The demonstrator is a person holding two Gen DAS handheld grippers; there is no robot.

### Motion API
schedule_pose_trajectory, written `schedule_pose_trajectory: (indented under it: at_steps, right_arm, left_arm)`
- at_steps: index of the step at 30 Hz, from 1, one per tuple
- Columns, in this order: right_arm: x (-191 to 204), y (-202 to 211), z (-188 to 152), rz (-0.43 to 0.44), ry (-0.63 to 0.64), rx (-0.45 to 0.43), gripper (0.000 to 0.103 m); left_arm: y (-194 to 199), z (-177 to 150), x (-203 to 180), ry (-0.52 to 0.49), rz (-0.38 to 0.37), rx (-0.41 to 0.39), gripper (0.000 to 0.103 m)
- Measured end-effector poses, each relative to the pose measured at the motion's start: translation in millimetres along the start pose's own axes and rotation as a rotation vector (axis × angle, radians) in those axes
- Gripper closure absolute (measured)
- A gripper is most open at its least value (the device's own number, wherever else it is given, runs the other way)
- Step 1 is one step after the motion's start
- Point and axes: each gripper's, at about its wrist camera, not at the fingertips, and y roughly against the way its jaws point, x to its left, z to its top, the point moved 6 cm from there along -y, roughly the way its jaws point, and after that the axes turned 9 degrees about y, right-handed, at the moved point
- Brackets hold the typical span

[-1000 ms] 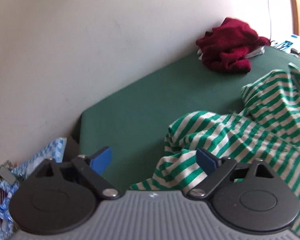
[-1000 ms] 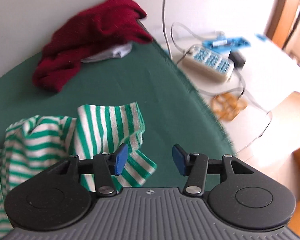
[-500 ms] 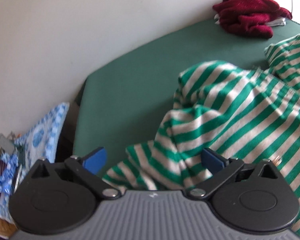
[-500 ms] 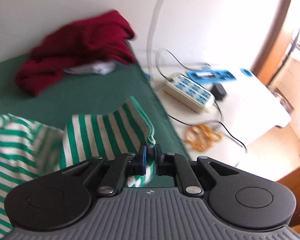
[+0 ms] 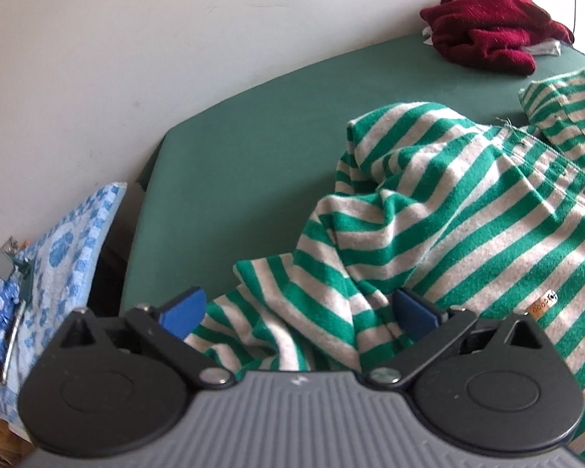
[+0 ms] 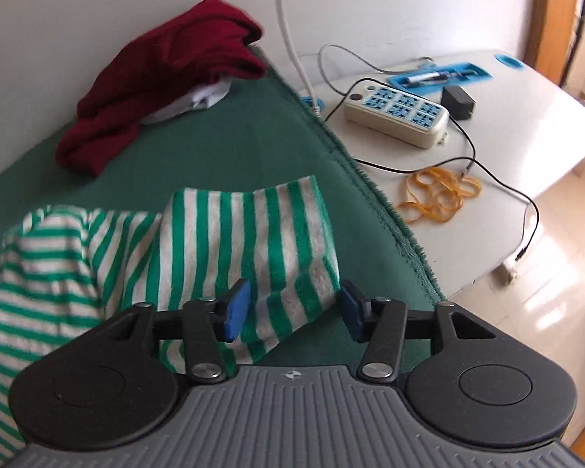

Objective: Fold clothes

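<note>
A green-and-cream striped garment [image 5: 448,226] lies rumpled on the green-covered table [image 5: 234,163]. My left gripper [image 5: 298,310] hovers low over its near folds, jaws wide open with striped cloth lying between the blue pads, neither pressing on it. In the right wrist view a striped sleeve end [image 6: 253,241] lies flat near the table's right edge. My right gripper [image 6: 294,308] is over it, its jaws opening; the sleeve's corner sits between the pads, which do not pinch it.
A dark red garment [image 6: 163,74] is heaped at the far end against the wall. Right of the table, a white surface holds a power strip [image 6: 397,115], cables and rubber bands [image 6: 436,193]. A blue patterned cloth [image 5: 58,257] lies left of the table.
The left gripper sank toward the striped folds, which now lie between its open jaws. The right gripper shut on the sleeve corner, shifted it sideways, then opened and let it go.
</note>
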Motion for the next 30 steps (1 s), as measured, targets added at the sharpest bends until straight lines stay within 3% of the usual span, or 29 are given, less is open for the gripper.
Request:
schedule_pose_trajectory:
  at_steps: [1,3,5,10,12,13,15,17,21,23,25,30]
  right_arm:
    - [3,2,1,0.001,0.023,-0.008,0.085]
    - [4,12,7,0.002,0.044,-0.043,0.088]
    - [5,31,14,-0.092,0.117,-0.082,0.089]
    - [-17,18,-1,-0.34,0.183,0.101,0.089]
    - [-24,27,10,-0.403,0.127,0.075,0.085]
    - [-21,35,21,-0.387,0.098,0.034,0.084]
    - [8,51,52,-0.209,0.094,-0.059,0.077]
    - [53,49,76,0.036,0.13,-0.042,0.063]
    - [148,14,116,0.326,0.18,0.043,0.061]
    - [189,-17,129,0.365,0.202,0.126,0.061]
    - [220,-45,133,0.345,0.263,0.19,0.061]
    - [252,-89,122,0.317,0.404,0.35,0.061]
  left_arm:
    - [0,0,1,0.009,-0.003,0.0,0.001]
    - [-1,-1,2,0.026,-0.01,0.0,0.001]
    - [-1,-2,3,0.036,-0.014,-0.004,0.001]
    - [2,-4,2,0.014,-0.016,-0.024,0.001]
    - [9,3,2,-0.012,-0.061,-0.01,0.002]
    - [16,9,3,-0.019,-0.095,-0.01,0.002]
    - [35,34,7,-0.016,-0.165,-0.064,0.001]
    - [41,66,11,0.016,-0.23,-0.08,0.001]
    - [3,111,5,0.133,-0.366,0.059,0.001]
    - [-30,120,-2,0.18,-0.392,0.177,0.001]
    - [-61,117,-8,0.268,-0.425,0.29,0.004]
    - [-93,107,-26,0.4,-0.541,0.452,0.002]
